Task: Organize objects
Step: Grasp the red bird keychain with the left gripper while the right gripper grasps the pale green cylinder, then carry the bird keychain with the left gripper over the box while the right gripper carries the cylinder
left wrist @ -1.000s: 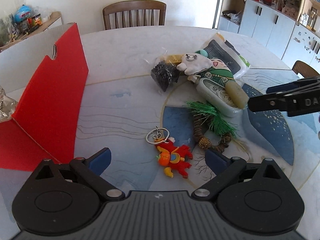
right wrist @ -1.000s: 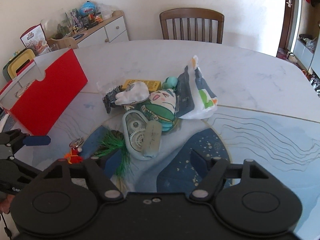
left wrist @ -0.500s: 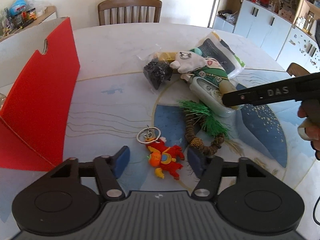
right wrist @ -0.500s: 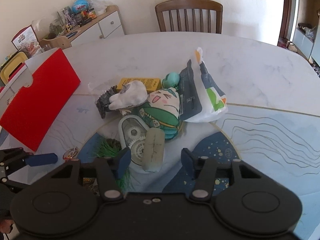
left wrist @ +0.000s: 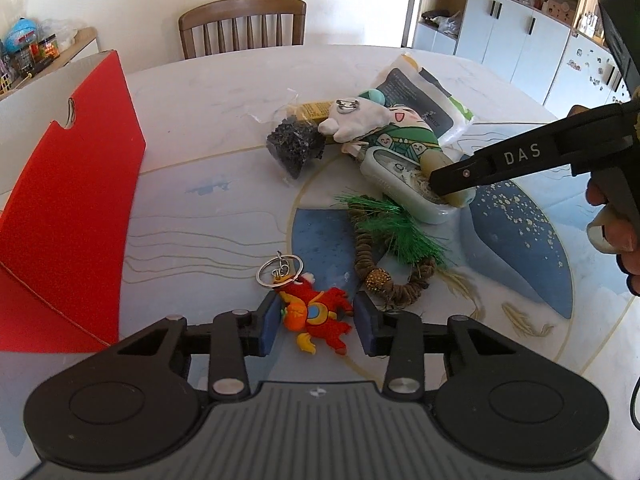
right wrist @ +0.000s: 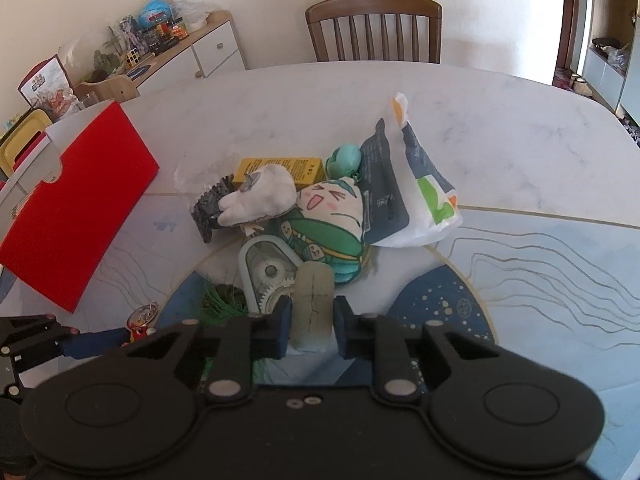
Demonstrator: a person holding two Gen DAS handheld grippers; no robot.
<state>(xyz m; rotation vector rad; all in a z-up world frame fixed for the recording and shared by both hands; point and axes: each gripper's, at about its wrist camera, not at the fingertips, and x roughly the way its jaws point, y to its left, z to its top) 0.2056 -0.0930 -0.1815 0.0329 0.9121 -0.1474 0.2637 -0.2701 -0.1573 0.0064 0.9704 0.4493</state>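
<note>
Looking down along the left gripper, we see that its jaws have just been closing, and the blue pads now sit against either side of the red keychain figure, which lies flat on the table with its metal ring just beyond the fingertips. Whether the pads truly press the figure or only flank it we cannot tell for certain (they look to be touching both edges).

Our right gripper has also just been closing, and its narrow jaws clamp the near end of a pale, stick-like bar that lies across a grey-green case with white gears visible inside. From the left wrist view the same gripper reaches in from the right, a hand behind it.

Beyond the case sits the rest of the pile: a green-clad plush doll, a white plush, a yellow box, a black crinkled packet, and a white-and-dark pouch. A green tassel on a braided brown cord loop lies between the case and the keychain.

The open red box stands at the left side of the table, well apart from the pile. A wooden chair stands at the far edge.
</note>
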